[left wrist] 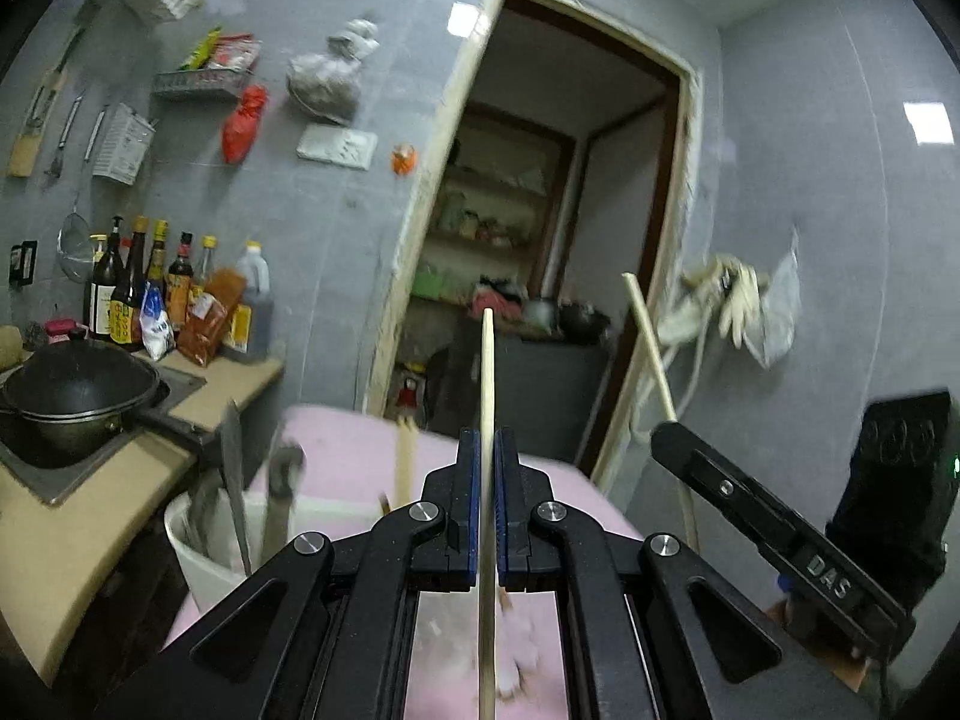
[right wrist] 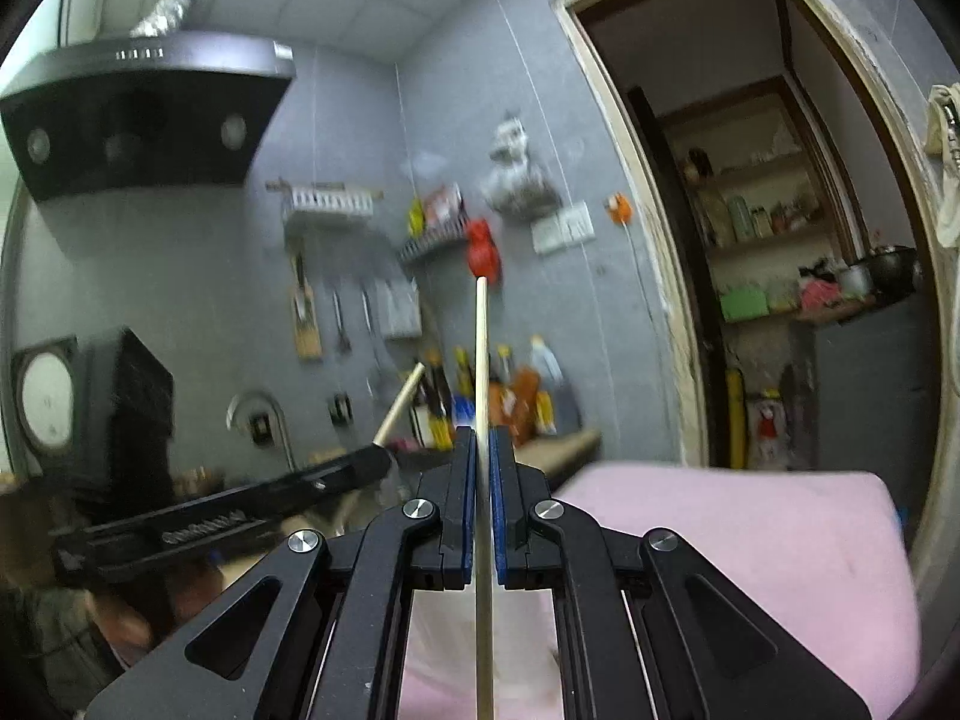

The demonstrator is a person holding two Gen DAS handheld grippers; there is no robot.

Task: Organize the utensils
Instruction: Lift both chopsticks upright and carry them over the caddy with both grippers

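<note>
In the left wrist view my left gripper (left wrist: 487, 438) is shut on a pale wooden chopstick (left wrist: 487, 372) that sticks out ahead between the blue pads. To its right my right gripper (left wrist: 663, 435) holds a second chopstick (left wrist: 651, 348), tilted left. The right wrist view shows that right gripper (right wrist: 482, 435) shut on its chopstick (right wrist: 481, 354), with the left gripper (right wrist: 378, 459) and its chopstick (right wrist: 399, 402) at the left. A white utensil holder (left wrist: 180, 516) at the lower left holds a knife (left wrist: 233, 468), a metal utensil and chopsticks (left wrist: 405, 462). Both grippers are raised above it.
A pink cloth (left wrist: 354, 450) covers the surface below. Left of it run a counter with a black wok (left wrist: 72, 390) and sauce bottles (left wrist: 150, 294). Utensils and racks hang on the grey wall. An open doorway (left wrist: 540, 240) lies ahead. A range hood (right wrist: 138, 114) hangs at the upper left.
</note>
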